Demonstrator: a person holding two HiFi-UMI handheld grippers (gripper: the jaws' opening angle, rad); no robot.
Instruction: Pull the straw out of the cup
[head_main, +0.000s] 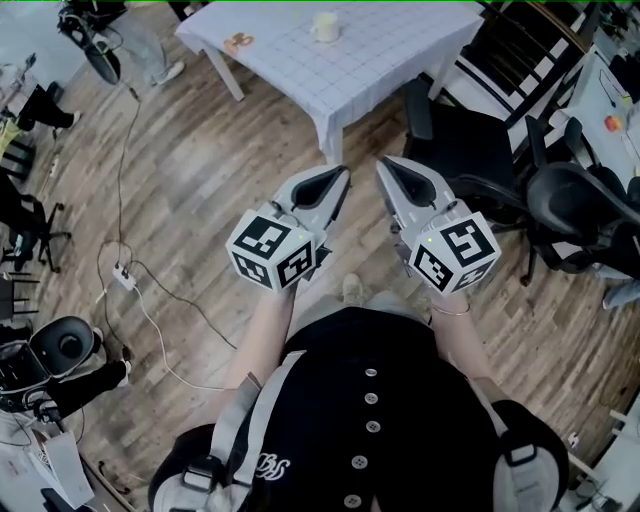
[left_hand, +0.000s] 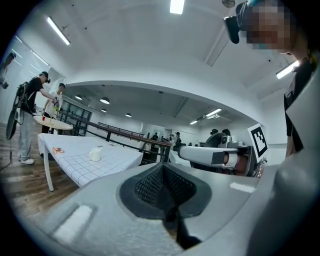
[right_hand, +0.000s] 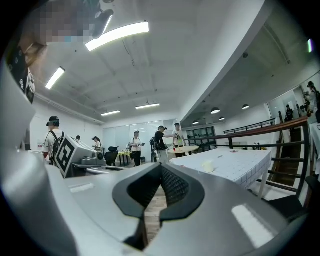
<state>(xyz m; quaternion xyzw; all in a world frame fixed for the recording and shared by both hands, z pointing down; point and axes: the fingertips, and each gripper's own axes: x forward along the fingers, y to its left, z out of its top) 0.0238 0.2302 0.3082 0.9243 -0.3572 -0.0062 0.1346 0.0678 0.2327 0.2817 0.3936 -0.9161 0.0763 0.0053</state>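
Note:
A small white cup (head_main: 324, 27) stands on a table under a white checked cloth (head_main: 380, 70) at the far end of the wooden floor. It also shows as the cup (left_hand: 95, 154) in the left gripper view and as the cup (right_hand: 207, 167) in the right gripper view. It is too small for me to make out a straw. My left gripper (head_main: 338, 175) and right gripper (head_main: 388, 165) are held side by side in front of the person's body, pointing level toward the table and well short of it. Both are shut and empty.
Black office chairs (head_main: 470, 150) (head_main: 580, 210) crowd the right side next to the table. A cable and power strip (head_main: 125, 275) lie on the floor at left, with a fan (head_main: 100, 50) beyond. An orange item (head_main: 238, 42) lies on the cloth. People (right_hand: 165, 140) stand far off.

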